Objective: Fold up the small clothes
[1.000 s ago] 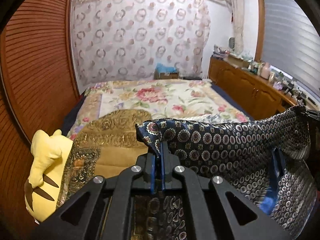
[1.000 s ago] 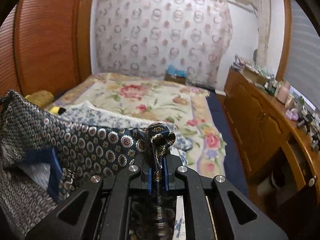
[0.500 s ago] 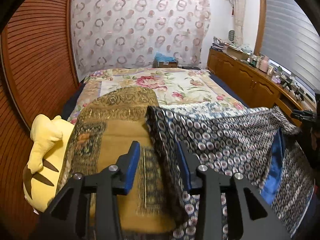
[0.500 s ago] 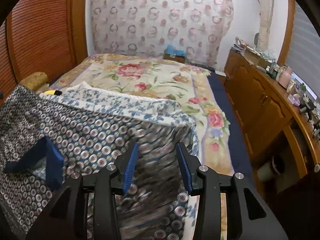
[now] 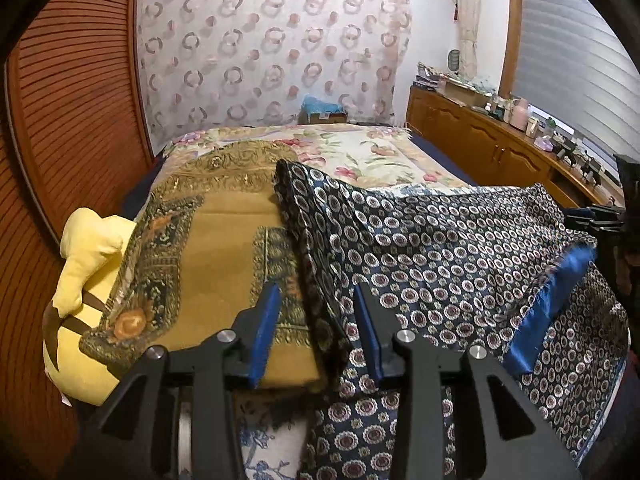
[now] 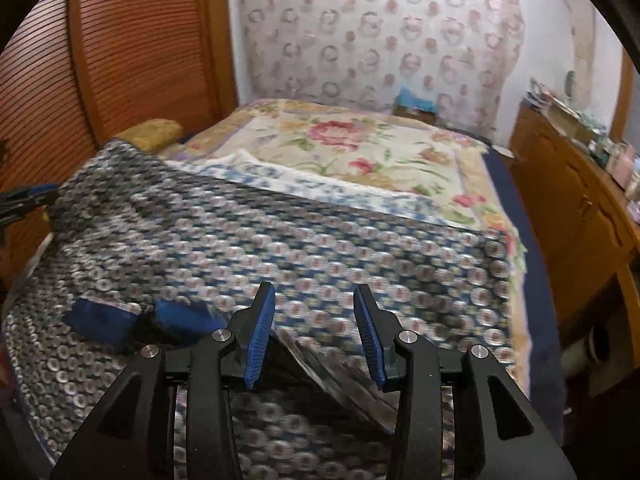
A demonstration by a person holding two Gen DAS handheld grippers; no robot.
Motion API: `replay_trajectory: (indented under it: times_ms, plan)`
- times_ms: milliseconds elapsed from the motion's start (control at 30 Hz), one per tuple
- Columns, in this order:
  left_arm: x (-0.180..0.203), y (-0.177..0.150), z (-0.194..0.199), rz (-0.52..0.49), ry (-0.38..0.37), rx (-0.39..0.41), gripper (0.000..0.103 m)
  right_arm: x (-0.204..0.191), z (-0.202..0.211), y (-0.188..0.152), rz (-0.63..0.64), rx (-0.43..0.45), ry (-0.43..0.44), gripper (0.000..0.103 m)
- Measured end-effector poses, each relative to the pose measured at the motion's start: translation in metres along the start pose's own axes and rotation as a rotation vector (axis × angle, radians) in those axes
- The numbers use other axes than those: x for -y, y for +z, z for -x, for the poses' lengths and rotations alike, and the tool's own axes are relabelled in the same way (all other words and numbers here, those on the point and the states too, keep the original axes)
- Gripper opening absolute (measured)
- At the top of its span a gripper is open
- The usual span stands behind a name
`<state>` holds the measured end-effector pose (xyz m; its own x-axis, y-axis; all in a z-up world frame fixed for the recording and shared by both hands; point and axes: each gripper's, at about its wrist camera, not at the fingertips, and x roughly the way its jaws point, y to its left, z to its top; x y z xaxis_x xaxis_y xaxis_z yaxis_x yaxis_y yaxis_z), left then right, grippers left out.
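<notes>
On the bed [image 6: 360, 148], lies spread the dark patterned garment [image 5: 440, 248], beside the yellow plush toy [image 5: 80, 280]. Left tongs [image 5: 316, 320] and right tongs [image 6: 314, 320]: apart, gripping nothing, above the garment.

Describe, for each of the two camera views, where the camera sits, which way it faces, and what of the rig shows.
Left wrist: behind the open left gripper, facing up the bed; patterned garment, gold cloth.
Right wrist: behind the open right gripper, facing the same way; garment blurred.
Shared: garment, floral bedspread; each view glimpses the other gripper at its edge.
</notes>
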<state>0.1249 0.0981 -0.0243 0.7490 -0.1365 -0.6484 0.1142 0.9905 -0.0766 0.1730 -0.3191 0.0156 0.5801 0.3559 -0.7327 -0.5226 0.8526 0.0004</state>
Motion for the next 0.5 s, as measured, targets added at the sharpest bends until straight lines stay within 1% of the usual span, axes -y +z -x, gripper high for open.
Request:
replay_trajectory:
  times_ms: [100,267,400,500]
  plan:
    - [0.002,-0.004,0.0,-0.006,-0.001,-0.008,0.036,-0.013,-0.003,-0.002,0.017,-0.013,0.033,0.041]
    - [0.004,-0.01,0.0,-0.003,-0.009,-0.01,0.036,-0.019,-0.01,-0.021,0.018,-0.054,0.035,0.041]
    - [0.006,-0.012,0.0,-0.011,-0.003,-0.006,0.036,-0.004,-0.005,-0.042,-0.018,-0.066,0.004,0.041]
    - [0.006,-0.013,0.0,-0.009,0.0,-0.001,0.036,0.012,0.005,-0.056,-0.042,-0.065,-0.041,0.041]
